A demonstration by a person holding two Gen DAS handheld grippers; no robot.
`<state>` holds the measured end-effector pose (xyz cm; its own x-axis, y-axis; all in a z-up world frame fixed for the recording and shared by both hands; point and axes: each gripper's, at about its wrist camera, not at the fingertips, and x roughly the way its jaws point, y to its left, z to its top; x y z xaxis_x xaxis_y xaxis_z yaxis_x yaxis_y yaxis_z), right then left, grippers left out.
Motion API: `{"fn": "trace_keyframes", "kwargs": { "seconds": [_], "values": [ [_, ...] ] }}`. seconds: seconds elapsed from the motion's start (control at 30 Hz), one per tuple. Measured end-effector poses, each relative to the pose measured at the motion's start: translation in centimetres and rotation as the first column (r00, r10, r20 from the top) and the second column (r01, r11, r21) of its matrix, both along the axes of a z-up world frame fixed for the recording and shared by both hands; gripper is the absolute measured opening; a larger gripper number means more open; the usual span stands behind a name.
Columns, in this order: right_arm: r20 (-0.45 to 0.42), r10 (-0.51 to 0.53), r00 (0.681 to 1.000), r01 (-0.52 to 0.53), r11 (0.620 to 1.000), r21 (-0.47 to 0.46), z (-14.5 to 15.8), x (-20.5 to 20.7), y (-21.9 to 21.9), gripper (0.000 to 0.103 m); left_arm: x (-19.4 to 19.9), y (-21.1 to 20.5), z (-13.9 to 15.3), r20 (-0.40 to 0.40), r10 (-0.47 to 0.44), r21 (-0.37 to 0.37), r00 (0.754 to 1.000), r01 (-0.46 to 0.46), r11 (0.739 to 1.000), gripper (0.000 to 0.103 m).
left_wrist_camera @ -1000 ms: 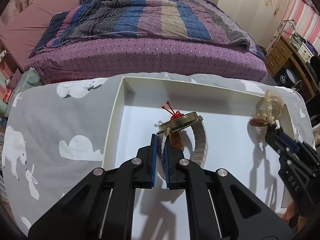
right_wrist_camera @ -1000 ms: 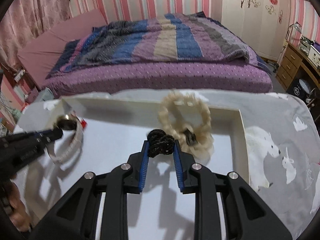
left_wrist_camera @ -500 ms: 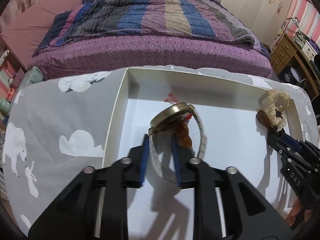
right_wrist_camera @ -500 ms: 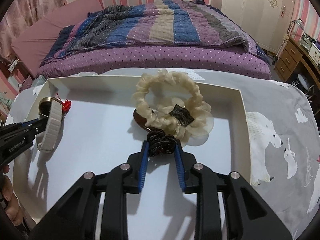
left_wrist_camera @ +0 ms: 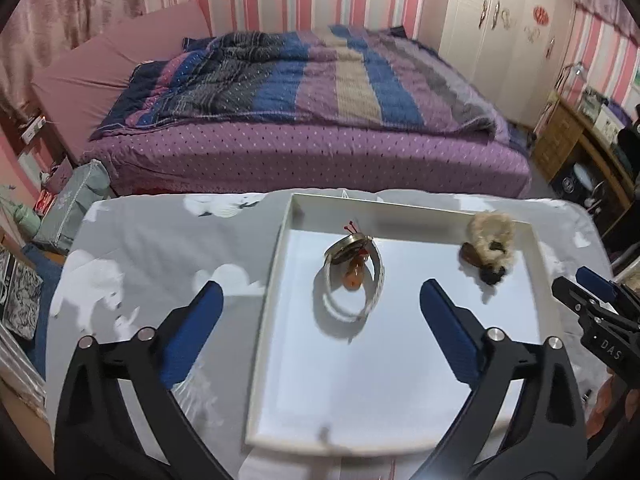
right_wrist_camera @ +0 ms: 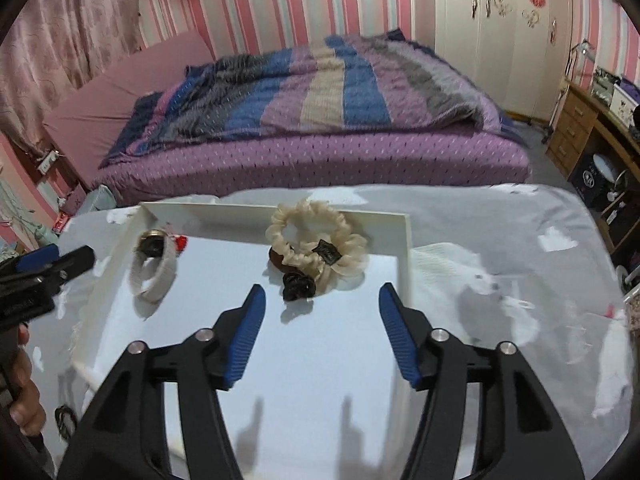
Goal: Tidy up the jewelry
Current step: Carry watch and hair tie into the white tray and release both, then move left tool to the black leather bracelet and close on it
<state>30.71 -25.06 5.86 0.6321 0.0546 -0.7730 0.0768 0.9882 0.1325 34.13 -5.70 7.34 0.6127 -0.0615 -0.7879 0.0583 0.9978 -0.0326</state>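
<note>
Now we hold both tongs above the white tray [left_wrist_camera: 276, 264], which sits on a grey cloth printed with polar bears [left_wrist_camera: 152, 248]. Our left gripper [left_wrist_camera: 320, 300] has just been opening and its blue-padded jaws stand wide apart, with nothing pressed between them; the wristwatch [left_wrist_camera: 352, 276] lies free on the tray floor beyond the fingertips, its pale band curled in a loop and its gold case tipped up, an amber bead [left_wrist_camera: 354, 276] and a small red charm [left_wrist_camera: 350, 226] against it. Our right gripper [right_wrist_camera: 320, 308] has also just been opening, and its jaws are spread and hold nothing. Just past them lies the small dark knotted hair tie [right_wrist_camera: 298, 285], touching the cream ruffled scrunchie [right_wrist_camera: 316, 240], which rests near the tray's far wall with a brown oval piece [right_wrist_camera: 278, 259] tucked beside it. Watch and scrunchie lie well apart, left and right in the tray. Behind the table we see a bed with a striped quilt [right_wrist_camera: 320, 92].
</note>
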Motion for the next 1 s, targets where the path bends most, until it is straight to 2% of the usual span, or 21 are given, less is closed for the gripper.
{"fn": "trace_keyframes", "kwargs": {
  "seconds": [0.07,0.2,0.37,0.5,0.63,0.67,0.73,0.8,0.9,1.0],
  "values": [
    [0.027,0.006,1.0,-0.006,1.0,-0.012,1.3,-2.1,-0.3,0.078,-1.7,1.1,0.8,0.006,0.014,0.009,1.0,-0.014,1.0,0.1],
    [0.086,-0.008,0.996,0.012,0.999,-0.047,3.4,-6.6,-1.3,0.091,-5.8,3.6,2.4,0.037,0.045,0.038,0.998,-0.047,0.998,0.1],
    [0.087,-0.022,0.996,0.028,0.997,-0.071,4.0,-11.3,-2.8,0.092,-11.2,6.6,2.8,0.068,0.078,0.085,0.995,-0.083,0.993,0.1],
    [0.103,-0.031,0.994,0.042,0.994,-0.103,4.0,-15.1,-3.5,0.092,-15.7,8.2,1.8,0.104,0.127,0.143,0.986,-0.141,0.98,0.1],
    [0.172,-0.084,0.981,0.106,0.986,-0.125,3.2,-19.0,-4.1,0.094,-19.4,9.1,0.0,0.133,0.154,0.104,0.979,-0.168,0.98,0.1],
    [0.197,-0.101,0.975,0.124,0.986,-0.112,2.7,-20.1,-4.5,0.097,-19.8,9.3,-0.4,0.134,0.158,0.092,0.978,-0.171,0.981,0.1],
    [0.221,-0.119,0.968,0.141,0.986,-0.086,1.9,-21.4,-5.0,0.097,-20.8,9.5,-1.2,0.148,0.166,0.071,0.975,-0.178,0.981,0.1],
    [0.246,-0.139,0.959,0.163,0.983,-0.08,1.0,-22.3,-5.7,0.097,-21.3,9.5,-2.0,0.168,0.173,0.085,0.97,-0.189,0.978,0.1],
    [0.265,-0.188,0.946,0.233,0.961,-0.148,0.1,-22.5,-6.7,0.097,-21.3,9.9,-3.3,0.18,0.193,0.115,0.965,-0.216,0.97,0.1],
    [0.259,-0.193,0.946,0.245,0.952,-0.186,-0.7,-22.5,-7.8,0.097,-20.6,11.0,-4.5,0.146,0.209,0.097,0.967,-0.224,0.97,0.1]
  ]
}}
